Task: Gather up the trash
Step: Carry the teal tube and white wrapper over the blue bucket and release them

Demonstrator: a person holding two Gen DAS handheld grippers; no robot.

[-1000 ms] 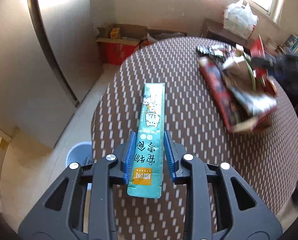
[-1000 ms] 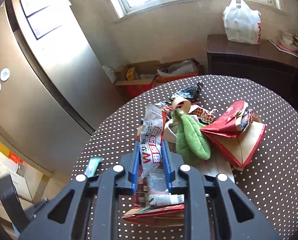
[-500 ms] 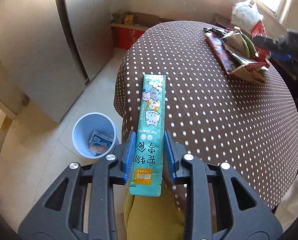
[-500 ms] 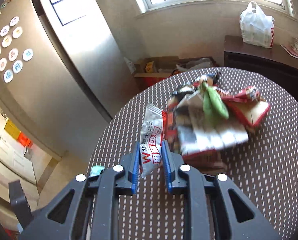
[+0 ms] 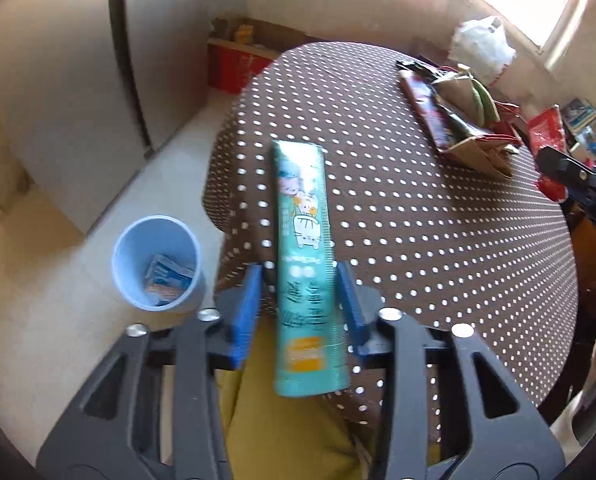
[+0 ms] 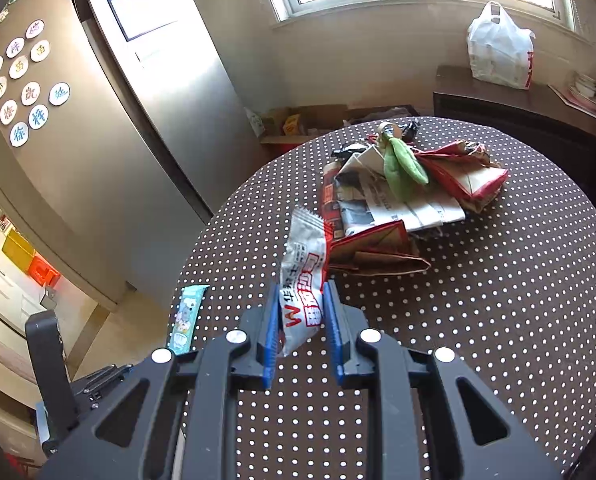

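Observation:
My left gripper (image 5: 299,296) has its jaws parted wider than the long teal pet-snack packet (image 5: 303,256) between them; gaps show on both sides and the packet looks blurred. It hangs over the table's near edge, right of the blue bin (image 5: 156,262). My right gripper (image 6: 301,320) is shut on a white and red snack wrapper (image 6: 303,276), held above the dotted table (image 6: 497,300). The teal packet (image 6: 186,316) and the left gripper's body (image 6: 52,364) also show in the right wrist view.
A pile of trash (image 6: 401,192) with paper bags, newspaper and a green item lies on the far part of the table; it also shows in the left wrist view (image 5: 465,120). The blue bin on the floor holds a wrapper. A steel fridge (image 6: 98,120) stands at left, boxes (image 6: 298,124) beyond.
The left gripper's jaws have opened away from the teal packet, which has shifted slightly. The right gripper has drawn back from the pile with the white wrapper held.

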